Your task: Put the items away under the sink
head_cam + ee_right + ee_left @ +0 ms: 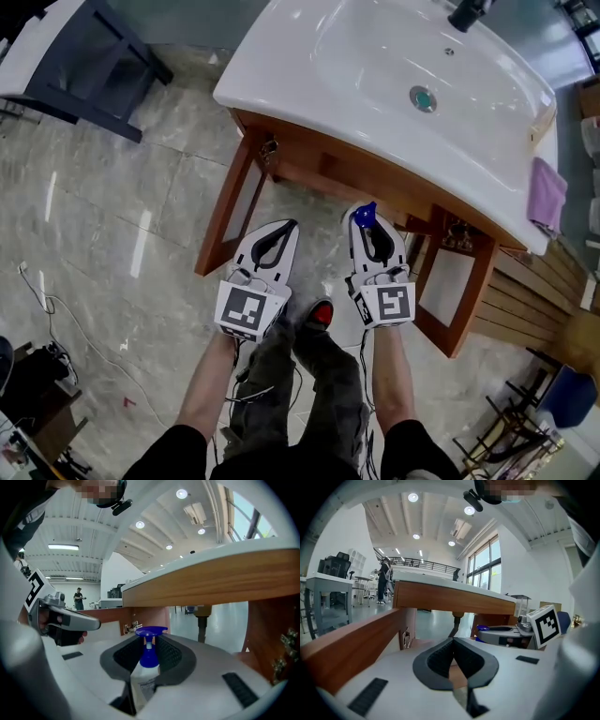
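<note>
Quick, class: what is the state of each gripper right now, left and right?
Left gripper: closed, holding nothing.
Right gripper: closed on a blue-topped spray bottle.

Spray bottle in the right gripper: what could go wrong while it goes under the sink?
1. The blue head of the spray bottle stands above the jaws of the right gripper, and the wooden rail is close above it, so it may knock there.
2. The open cabinet door is near that gripper's outer side and could be bumped.
</note>
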